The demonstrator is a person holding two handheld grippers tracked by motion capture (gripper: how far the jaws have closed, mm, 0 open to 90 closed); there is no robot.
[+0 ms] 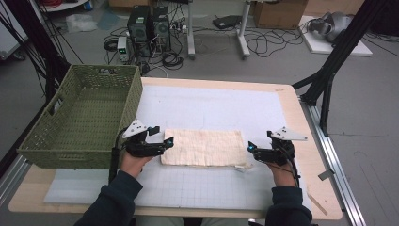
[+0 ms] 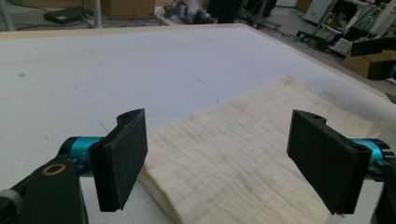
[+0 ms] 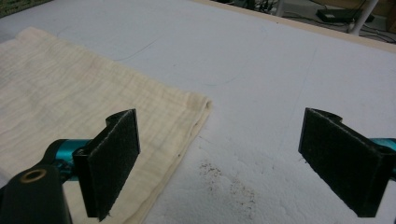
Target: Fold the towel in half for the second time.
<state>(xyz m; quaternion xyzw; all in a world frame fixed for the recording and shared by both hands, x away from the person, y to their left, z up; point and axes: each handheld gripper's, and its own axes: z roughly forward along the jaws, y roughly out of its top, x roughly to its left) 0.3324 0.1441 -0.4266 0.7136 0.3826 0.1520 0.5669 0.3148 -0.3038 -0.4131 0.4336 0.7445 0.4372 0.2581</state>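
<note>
Wood-topped counter (image 1: pixel 308 141) carried a white gridded mat (image 1: pixel 211 108) over most of its surface, likely there to give the fabric a clean flat base. Green woven rectangular basket (image 1: pixel 80 122) sat on the counter's left end, open top up and nothing visible inside, touching or just beside the mat's edge; probably the drop-off spot for the finished piece.

Cream crinkled cloth folded into a flat rectangle (image 1: pixel 204 147) lay on the mat near the person's side, long edges running left to right, layered edges stacked fairly square. It rested flat and loose, nothing pinching it.

Left gripper (image 1: pixel 165 141) sat at the cloth's left short edge, jaws spread wide with the folded corner beneath and between them but pads clear of the fabric. Right gripper (image 1: pixel 250 148) sat at the right short edge, jaws likewise wide apart, one pad over the cloth's corner (image 3: pixel 198 100), the other over bare mat with small brown specks (image 3: pixel 229 182). Judging by this, one gripper at each end looked like a fold just let go, or the setup for another.
</note>
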